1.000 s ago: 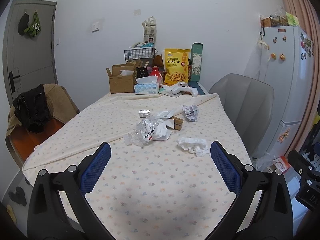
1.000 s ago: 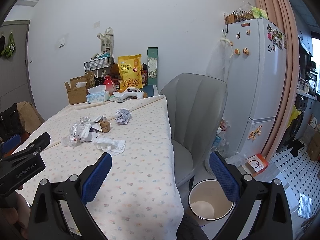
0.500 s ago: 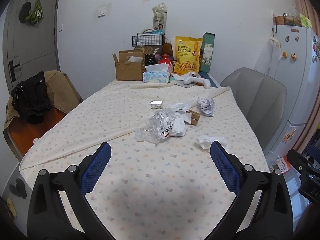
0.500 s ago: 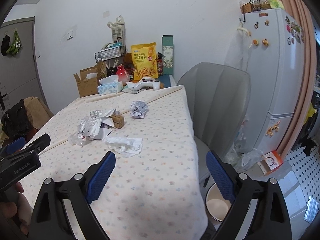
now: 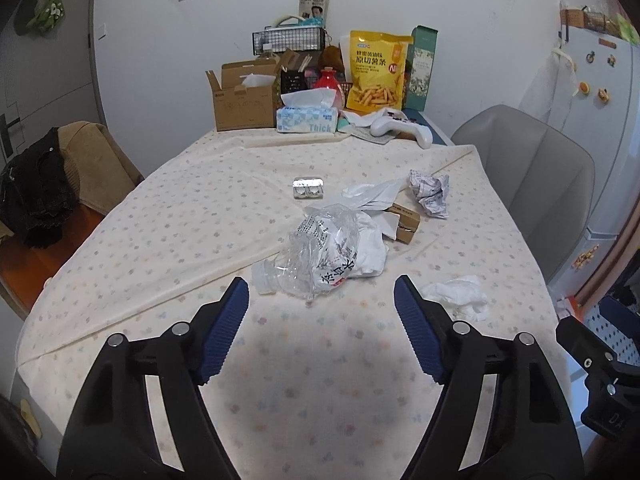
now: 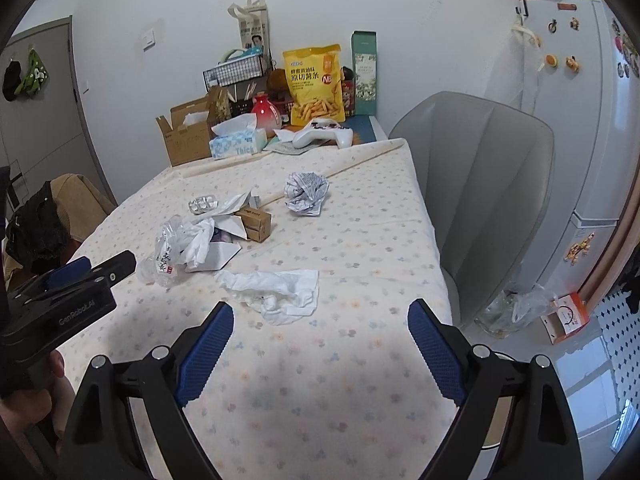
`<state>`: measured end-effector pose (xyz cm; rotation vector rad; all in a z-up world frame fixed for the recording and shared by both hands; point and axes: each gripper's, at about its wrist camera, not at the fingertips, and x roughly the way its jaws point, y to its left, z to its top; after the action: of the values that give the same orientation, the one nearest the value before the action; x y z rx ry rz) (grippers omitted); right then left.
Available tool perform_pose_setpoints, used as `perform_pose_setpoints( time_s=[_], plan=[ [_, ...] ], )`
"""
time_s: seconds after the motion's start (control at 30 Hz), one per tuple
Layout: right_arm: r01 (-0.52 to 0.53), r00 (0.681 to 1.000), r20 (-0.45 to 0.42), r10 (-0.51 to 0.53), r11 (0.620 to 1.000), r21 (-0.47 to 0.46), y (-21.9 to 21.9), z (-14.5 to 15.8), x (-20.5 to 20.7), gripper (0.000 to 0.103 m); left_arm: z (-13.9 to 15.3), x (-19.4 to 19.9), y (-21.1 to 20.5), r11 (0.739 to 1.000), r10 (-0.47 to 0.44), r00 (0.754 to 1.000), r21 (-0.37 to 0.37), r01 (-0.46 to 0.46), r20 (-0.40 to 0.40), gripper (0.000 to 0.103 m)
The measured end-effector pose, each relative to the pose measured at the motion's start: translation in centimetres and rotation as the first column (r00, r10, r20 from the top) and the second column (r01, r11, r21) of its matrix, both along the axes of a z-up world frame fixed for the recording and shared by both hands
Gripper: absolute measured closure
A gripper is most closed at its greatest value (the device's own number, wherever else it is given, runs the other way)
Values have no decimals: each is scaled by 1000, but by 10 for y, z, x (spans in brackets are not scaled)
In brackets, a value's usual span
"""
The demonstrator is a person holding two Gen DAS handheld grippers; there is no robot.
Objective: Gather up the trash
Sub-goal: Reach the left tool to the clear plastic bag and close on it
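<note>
The crushed plastic bottle (image 5: 316,256) lies mid-table on the tablecloth (image 5: 160,240), with a crumpled tissue (image 6: 276,288) near the right edge and a paper ball (image 6: 306,194) further back. Over the last second you have brought both claws in closer: your left gripper (image 5: 321,300) now frames the bottle, your right gripper (image 6: 320,320) the tissue. Both are spread wide and hold nothing, so nothing is collected yet; the first pick-ups look imminent.
</note>
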<state>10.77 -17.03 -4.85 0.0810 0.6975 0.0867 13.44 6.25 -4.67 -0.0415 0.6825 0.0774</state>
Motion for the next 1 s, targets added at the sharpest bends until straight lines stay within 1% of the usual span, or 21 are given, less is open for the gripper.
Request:
perform_pose_setpoints(
  time_s=[0.07,0.4,0.5,0.7,0.73,0.8,0.87,0.93,1.0],
  plan=[
    [-5,1000,-19,5,1000,1,1,-3,9,18,-5,13,0,1000,-5,1000,7,5,-19,33],
    [-31,994,-100,32,999,13,13,-24,50,18,-28,58,-3,999,-14,996,45,18,-87,33],
    [-38,992,-120,40,999,21,16,-30,60,15,-34,67,-2,998,-10,995,54,16,-98,33],
    [-45,990,-133,49,999,29,23,-35,70,14,-44,75,3,998,8,994,69,0,-111,34],
    [-47,990,-135,51,998,30,24,-36,72,14,-45,75,5,998,10,994,67,-2,-108,36],
    [-53,989,-139,57,998,32,27,-38,75,14,-46,76,8,998,15,994,70,-8,-109,49],
    [-60,988,-141,65,998,34,32,-39,77,14,-48,77,11,998,16,993,60,-9,-116,59],
    [-68,987,-143,72,997,33,36,-42,79,14,-48,76,15,999,18,995,47,-13,-103,59],
    [-71,986,-146,75,997,33,39,-44,81,14,-46,74,19,999,29,996,40,-26,-87,65]
  ],
)
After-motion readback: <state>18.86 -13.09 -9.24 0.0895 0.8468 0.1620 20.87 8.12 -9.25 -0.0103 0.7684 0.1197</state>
